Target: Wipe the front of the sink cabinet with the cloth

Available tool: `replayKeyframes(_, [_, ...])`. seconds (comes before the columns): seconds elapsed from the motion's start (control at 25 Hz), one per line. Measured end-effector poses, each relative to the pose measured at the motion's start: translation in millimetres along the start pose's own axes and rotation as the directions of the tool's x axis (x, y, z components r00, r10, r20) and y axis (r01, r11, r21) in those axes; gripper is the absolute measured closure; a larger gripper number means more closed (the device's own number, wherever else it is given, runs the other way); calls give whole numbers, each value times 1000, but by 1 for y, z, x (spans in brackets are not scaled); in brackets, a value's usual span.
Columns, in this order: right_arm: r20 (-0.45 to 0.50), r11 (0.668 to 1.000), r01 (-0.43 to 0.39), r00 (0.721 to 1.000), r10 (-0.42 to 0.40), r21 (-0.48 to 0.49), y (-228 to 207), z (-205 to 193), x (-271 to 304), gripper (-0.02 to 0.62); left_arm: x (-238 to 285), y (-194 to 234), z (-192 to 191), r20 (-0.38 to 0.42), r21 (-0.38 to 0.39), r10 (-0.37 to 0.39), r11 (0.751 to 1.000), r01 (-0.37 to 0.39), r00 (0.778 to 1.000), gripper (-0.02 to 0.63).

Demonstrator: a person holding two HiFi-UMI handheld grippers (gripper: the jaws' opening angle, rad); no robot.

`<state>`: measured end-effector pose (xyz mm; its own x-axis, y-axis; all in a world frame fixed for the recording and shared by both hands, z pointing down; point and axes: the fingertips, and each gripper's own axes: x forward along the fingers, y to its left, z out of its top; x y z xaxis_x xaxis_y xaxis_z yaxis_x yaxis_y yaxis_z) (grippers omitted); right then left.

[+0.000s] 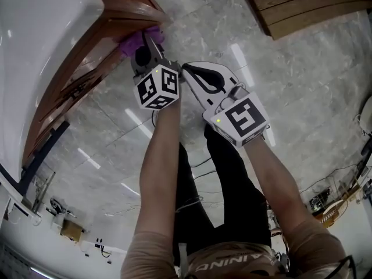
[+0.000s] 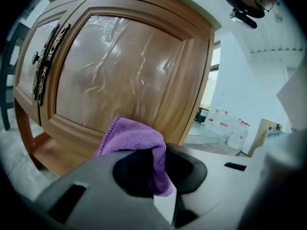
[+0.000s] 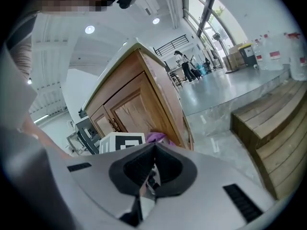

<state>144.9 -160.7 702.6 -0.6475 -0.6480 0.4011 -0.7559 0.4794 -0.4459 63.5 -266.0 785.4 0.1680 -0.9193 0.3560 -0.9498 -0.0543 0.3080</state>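
Now at the wiping step: cloth up against the cabinet's lower right corner

Over on the left stands the sink cabinet (image 2: pixel 120 66), its white top above and two panelled wooden doors below, with dark ornate handles (image 2: pixel 44 63) where the doors meet. The nearer door panel has a shiny, wrinkled film over it.

Next comes the left gripper (image 1: pixel 146 50), stretched out towards the cabinet front. Its jaws are clamped on a purple cloth (image 2: pixel 136 138), which bunches up out of them and hangs down between them. In the head view the cloth sits right at the cabinet's outer corner, low on the frame. From here I cannot say for sure whether it presses on the wood or is just short of it.

To the right of that, the right gripper (image 1: pixel 195 74) hangs just beside the left one, over the marble floor (image 1: pixel 290 97). Its jaws are drawn together with nothing between them, and it has no part in the job. Further right are pale wooden steps (image 3: pixel 273 128), well apart from the work.

By my reckoning the wiping is in hand, with most of the front not yet covered. The next move calls for the cloth held flat to the wood and swept leftward across the panel towards the handles, with the grip kept firm so the cloth does not slip out.
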Motion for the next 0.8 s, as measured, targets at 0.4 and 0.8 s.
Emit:
replayKeyframes(0.4, [1, 996, 67, 998, -68, 61, -21, -8, -42, 584, 1, -82, 10, -39, 113, -216, 969, 219, 976, 568])
replayKeyframes(0.8, [-59, 999, 49, 997, -49, -8, 31, 24, -99, 584, -111, -88, 43, -166, 165, -211, 957, 238, 963, 568])
